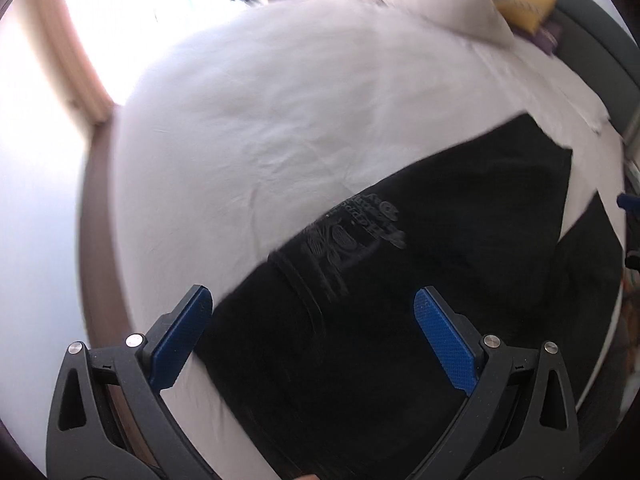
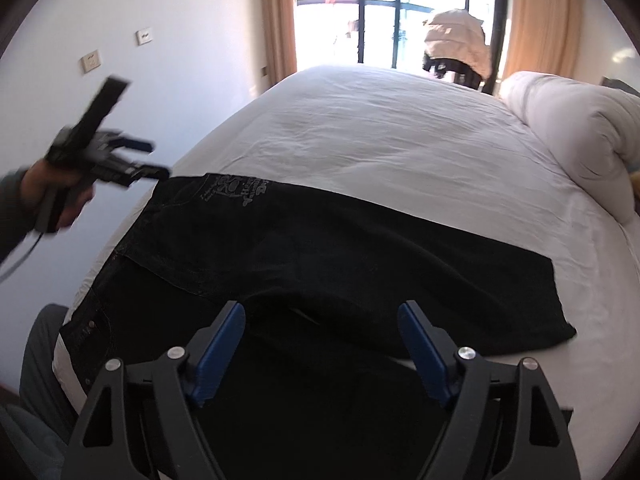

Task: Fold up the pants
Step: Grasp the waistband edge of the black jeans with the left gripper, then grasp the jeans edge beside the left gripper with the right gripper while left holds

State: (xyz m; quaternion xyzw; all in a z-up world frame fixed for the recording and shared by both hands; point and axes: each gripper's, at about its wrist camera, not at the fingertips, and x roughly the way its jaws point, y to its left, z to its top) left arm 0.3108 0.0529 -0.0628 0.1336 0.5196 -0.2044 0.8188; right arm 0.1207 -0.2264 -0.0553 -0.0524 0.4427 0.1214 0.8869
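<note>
Black pants [image 2: 320,248] lie flat on the white bed [image 2: 380,136], spread across the middle of the right wrist frame. One leg end is at the right edge of the frame, the waistband at lower left near the mattress edge. A grey printed logo [image 2: 236,190] sits at the pants' upper left edge in that view; the left wrist view shows the same print [image 1: 356,232] at frame centre, blurred.

Left hand-held gripper [image 1: 312,300]: jaws wide apart, blue pads [image 1: 182,332] clear of the fabric, nothing held. It hangs over the pants' edge where black cloth meets white sheet. In the right wrist view it appears at left of frame [image 2: 132,160], motion-blurred, gripped by a hand [image 2: 52,196] with a grey sleeve, just beside the logo corner of the pants.

Right hand-held gripper [image 2: 322,316]: jaws open but not fully, nothing between the pads. It sits above the pants near the bottom centre of the frame; I cannot tell whether the tips touch the cloth.

A rolled white duvet [image 2: 572,140] lies at right of frame, well apart from the pants. Window with dark bars [image 2: 384,8] and curtains behind the bed.
</note>
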